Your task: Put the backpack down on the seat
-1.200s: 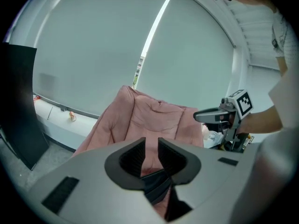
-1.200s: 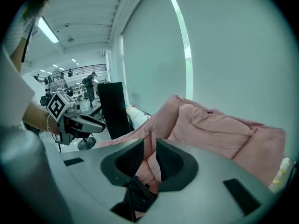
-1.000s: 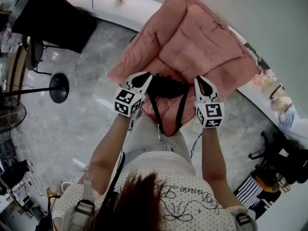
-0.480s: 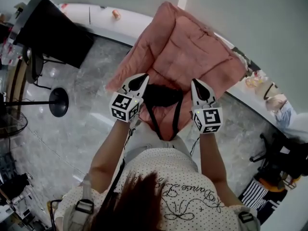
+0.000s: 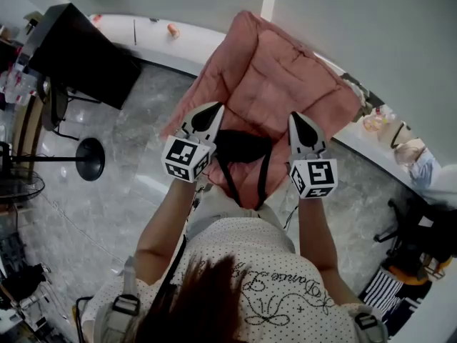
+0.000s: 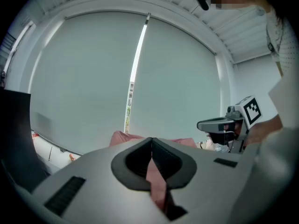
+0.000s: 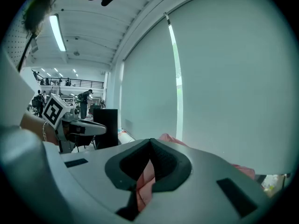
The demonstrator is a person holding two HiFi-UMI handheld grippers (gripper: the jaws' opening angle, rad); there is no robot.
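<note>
A black backpack point(image 5: 243, 145) lies on the front of a pink padded seat point(image 5: 278, 70), its straps point(image 5: 230, 177) trailing over the seat's front edge. My left gripper point(image 5: 216, 107) is just left of the bag and my right gripper point(image 5: 294, 115) just right of it, both tips reaching past the bag over the pink cushion. In the left gripper view the left gripper point(image 6: 151, 139) has its jaws together, with only pink showing behind the slit. In the right gripper view the right gripper point(image 7: 150, 140) looks the same. Nothing black sits between either pair of tips.
A black cabinet point(image 5: 78, 45) stands at the far left beside a stand with a round base point(image 5: 91, 159). A white ledge point(image 5: 157, 45) runs under the blind-covered window. Dark bags and clutter point(image 5: 421, 241) sit on the floor at the right. My own torso fills the lower frame.
Both grippers have come up a little toward the head camera, still flanking the backpack. The backpack stays on the seat with its straps hanging.
</note>
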